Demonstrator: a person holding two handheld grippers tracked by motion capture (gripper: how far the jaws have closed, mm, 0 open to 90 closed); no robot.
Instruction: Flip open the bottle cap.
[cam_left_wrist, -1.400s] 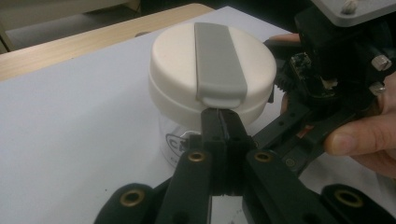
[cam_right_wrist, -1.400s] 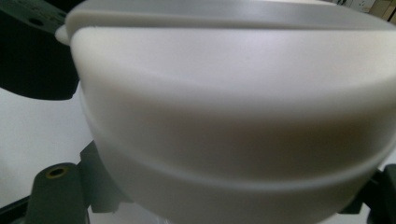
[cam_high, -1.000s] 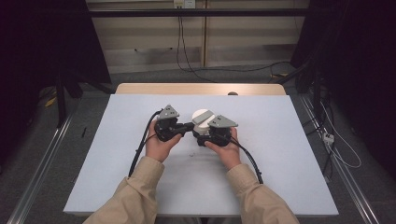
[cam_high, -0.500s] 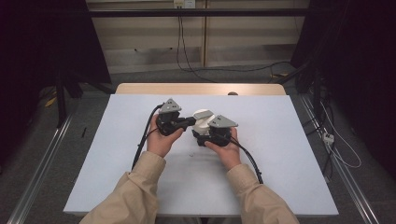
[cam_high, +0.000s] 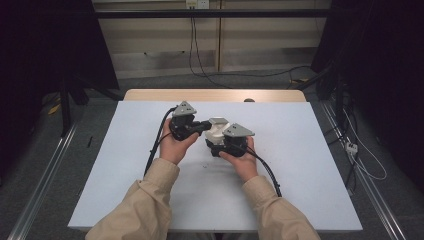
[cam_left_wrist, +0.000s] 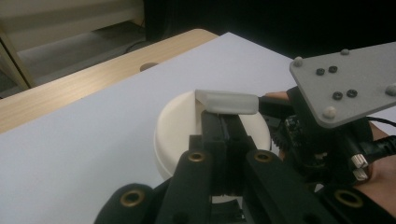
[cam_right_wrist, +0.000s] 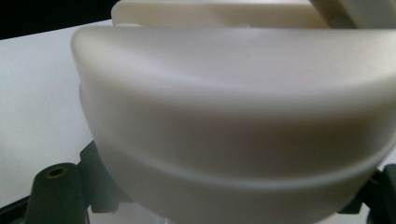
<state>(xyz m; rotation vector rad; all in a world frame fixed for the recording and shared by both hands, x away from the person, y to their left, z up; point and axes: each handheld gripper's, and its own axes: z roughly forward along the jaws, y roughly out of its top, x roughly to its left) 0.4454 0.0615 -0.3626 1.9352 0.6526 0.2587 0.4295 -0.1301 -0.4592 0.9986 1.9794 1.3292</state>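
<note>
High view: both hands meet at the middle of the white desk (cam_high: 125, 190). The left hand-held gripper (cam_high: 201, 126) points toward the right hand-held gripper (cam_high: 216, 136), with a cream round container (cam_high: 216, 131) between them, mostly hidden under the grey plates.

Left gripper view adds detail: its jaws are pressed together on a translucent white tab (cam_left_wrist: 227, 101) that stands at the container's (cam_left_wrist: 182, 126) top, the right hand-held gripper (cam_left_wrist: 266, 105) just beyond it.

Right gripper view shows the curved cream wall of the container (cam_right_wrist: 233, 116) held close between its jaws, which are clamped on the body; its black fingers (cam_right_wrist: 56, 191) flank the lower edge.

Against the earlier frames, the left hand has shifted slightly, now nearer the desk's far edge; the right hand and the container have stayed put, both grips unchanged.

No brand, label or legible writing appears on any item.
</note>
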